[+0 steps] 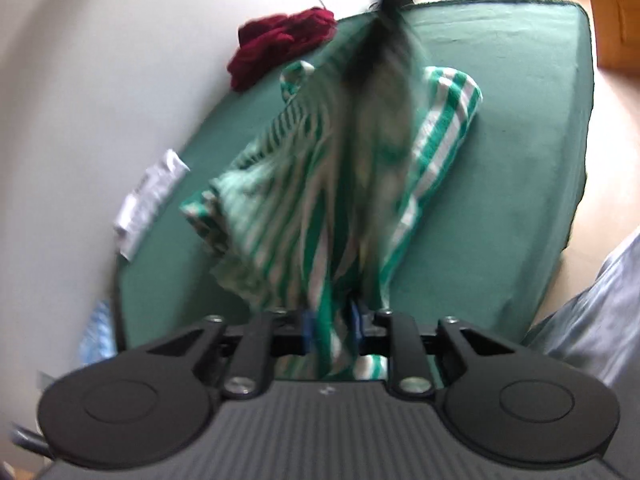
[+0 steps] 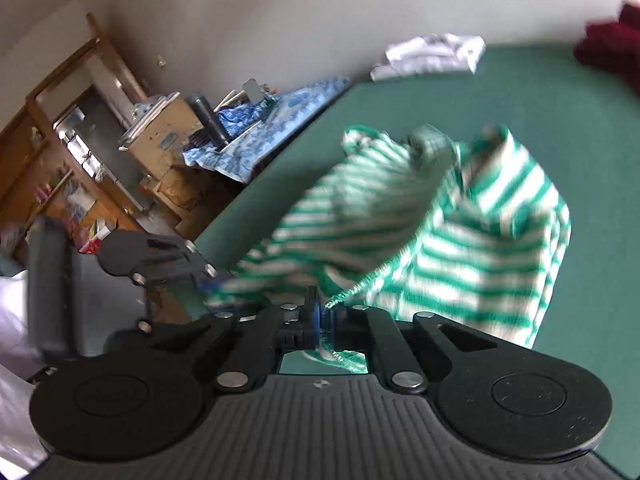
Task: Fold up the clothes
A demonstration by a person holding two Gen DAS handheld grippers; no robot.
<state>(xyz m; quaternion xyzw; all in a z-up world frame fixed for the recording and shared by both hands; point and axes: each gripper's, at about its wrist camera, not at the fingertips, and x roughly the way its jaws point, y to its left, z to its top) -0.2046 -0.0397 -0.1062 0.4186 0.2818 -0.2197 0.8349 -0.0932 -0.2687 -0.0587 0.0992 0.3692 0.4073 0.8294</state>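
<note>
Green-and-white striped garment (image 2: 460, 216) hanging crumpled over the green bed (image 2: 560, 112), left claw (image 1: 332, 322) and right claw (image 2: 326, 318) each clamping its edge, maroon clothing (image 1: 280, 46) lying at eleven o'clock, wooden shelves (image 2: 60, 140) standing beside the bed.

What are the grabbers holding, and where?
Both hand-held grippers, left and right, pinch the striped shirt; the right holds its stitched edge.

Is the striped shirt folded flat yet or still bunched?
Bunched: the striped shirt hangs crumpled off the green table, pinched by both claws; no neat fold shows.
</note>
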